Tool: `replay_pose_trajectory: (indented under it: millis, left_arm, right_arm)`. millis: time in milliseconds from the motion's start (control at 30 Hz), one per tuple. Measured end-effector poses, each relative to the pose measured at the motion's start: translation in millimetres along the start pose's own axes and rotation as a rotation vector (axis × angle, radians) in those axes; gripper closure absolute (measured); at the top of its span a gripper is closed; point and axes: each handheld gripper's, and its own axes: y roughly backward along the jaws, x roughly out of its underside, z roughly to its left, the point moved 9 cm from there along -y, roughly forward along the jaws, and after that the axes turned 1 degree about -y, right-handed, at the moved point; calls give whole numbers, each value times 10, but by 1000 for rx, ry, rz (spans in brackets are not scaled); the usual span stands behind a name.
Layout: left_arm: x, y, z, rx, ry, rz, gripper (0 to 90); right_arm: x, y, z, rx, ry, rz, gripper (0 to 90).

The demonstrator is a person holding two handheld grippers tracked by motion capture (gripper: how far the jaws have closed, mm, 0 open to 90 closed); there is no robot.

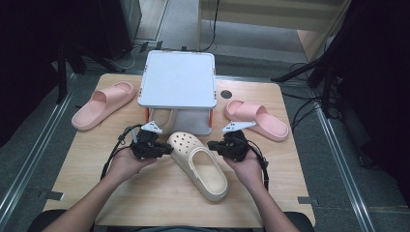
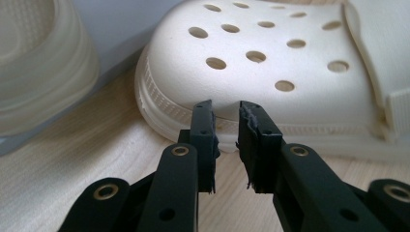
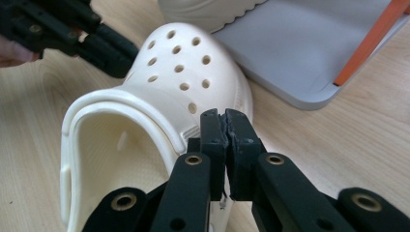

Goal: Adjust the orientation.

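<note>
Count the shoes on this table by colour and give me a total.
Pink slides: 2, left one, right one
Cream clogs: 2, one between the grippers, one on the rack's lower shelf
Total: 4

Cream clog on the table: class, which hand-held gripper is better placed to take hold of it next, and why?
Probably left. The left hand-held gripper has its jaws slightly apart at the cream clog's sole edge; the right hand-held gripper is shut beside its side.

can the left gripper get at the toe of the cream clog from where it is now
Probably yes. The left gripper sits right at the cream clog, jaws slightly parted and aimed at the toe's sole rim, with bare table between them and nothing in the way.
</note>
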Motion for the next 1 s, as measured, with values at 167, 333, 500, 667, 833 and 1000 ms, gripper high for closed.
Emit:
replay_pose_trajectory:
  millis: [167,333,500,667,833,1000]
  left_arm:
    - [-45,-26,12,9,6,2,767]
    - [-91,-63,18,16,-1,4,777]
    - [-132,-100,23,20,-4,-3,781]
    - [-175,-132,43,24,1,-5,783]
    - [-204,-153,56,23,-6,-2,783]
    - [-231,-179,64,27,1,-14,783]
  right_arm:
    - [44,20,66,6,1,-2,866]
    - [81,45,96,12,-6,-11,867]
    - [118,70,129,18,-20,-16,867]
    - [147,75,182,14,-29,-19,864]
    - [165,76,228,21,-38,-26,859]
    - [179,67,273,18,-40,-27,858]
